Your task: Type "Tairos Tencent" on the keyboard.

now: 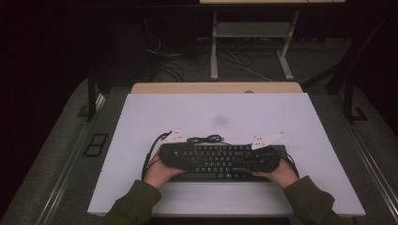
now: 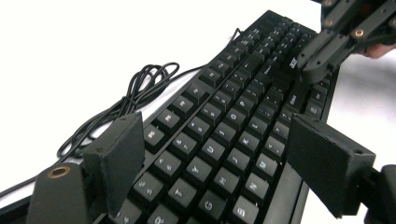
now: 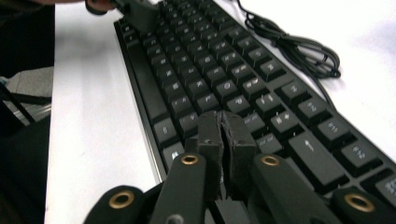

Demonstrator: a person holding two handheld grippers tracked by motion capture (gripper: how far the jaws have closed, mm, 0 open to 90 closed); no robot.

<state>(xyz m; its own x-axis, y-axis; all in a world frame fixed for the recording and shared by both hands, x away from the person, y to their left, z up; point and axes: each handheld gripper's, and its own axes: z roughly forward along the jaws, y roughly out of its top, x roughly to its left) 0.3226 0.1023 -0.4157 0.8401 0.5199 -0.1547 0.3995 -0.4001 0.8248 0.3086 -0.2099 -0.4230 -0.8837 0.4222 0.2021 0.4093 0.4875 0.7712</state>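
Keyboard (image 1: 220, 161) on white table (image 1: 141, 122), cable (image 2: 135, 93) coiled behind it. Left claw (image 2: 215, 158) spread above the keys; right claw (image 3: 224, 140) clenched, empty, over them.

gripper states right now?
Left tongs: open, over the keyboard, holding nothing.
Right tongs: closed, empty, tips just above the keys.

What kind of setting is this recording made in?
Probably a lab or office workroom: a white-topped table holds a black keyboard with its coiled cable, another desk's metal legs stand behind, and loose cables trail on grey carpet.
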